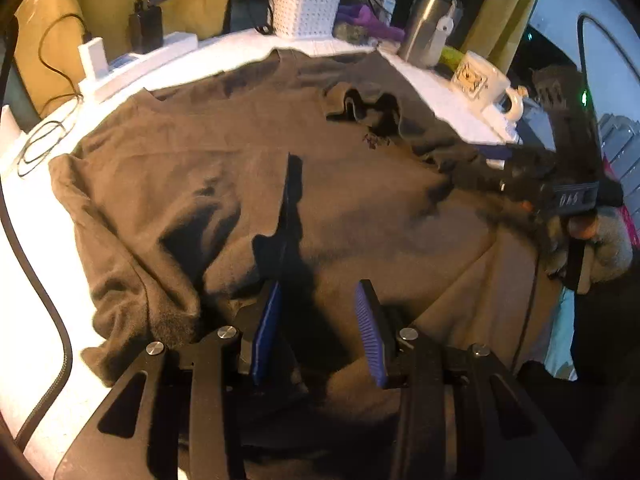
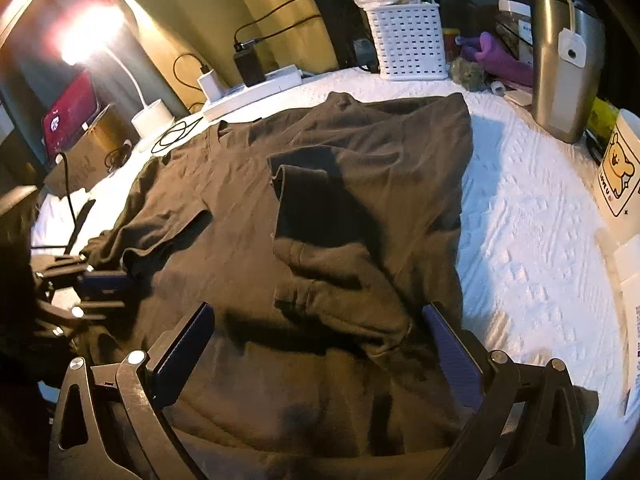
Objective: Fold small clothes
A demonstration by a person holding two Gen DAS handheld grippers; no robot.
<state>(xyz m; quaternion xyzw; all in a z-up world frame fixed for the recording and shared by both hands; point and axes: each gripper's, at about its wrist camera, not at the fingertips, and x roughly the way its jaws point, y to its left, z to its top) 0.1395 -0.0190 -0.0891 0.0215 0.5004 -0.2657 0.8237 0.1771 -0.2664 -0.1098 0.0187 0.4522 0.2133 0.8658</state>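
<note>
A dark brown T-shirt (image 1: 248,168) lies spread on the white table cover (image 2: 520,220). One side is folded inward, and a sleeve (image 2: 316,208) lies across the shirt's middle. My left gripper (image 1: 320,286) hovers low over the shirt's near part. Its blue pads (image 1: 370,324) stand apart, with cloth below them and none pinched. In the right wrist view the left gripper (image 2: 120,292) sits at the shirt's left edge. My right gripper (image 2: 318,312) is wide open above the folded sleeve and the hem. The left wrist view shows the right gripper (image 1: 508,184) blurred at the shirt's right edge, held by a hand (image 1: 600,248).
Along the table's far edge stand a white basket (image 2: 408,46), a steel tumbler (image 2: 566,64), a bear mug (image 2: 622,168) and a white power strip (image 2: 256,88) with plugged chargers. A lit lamp (image 2: 152,116) and loose cables (image 1: 40,148) sit at the left. Bare cover lies right of the shirt.
</note>
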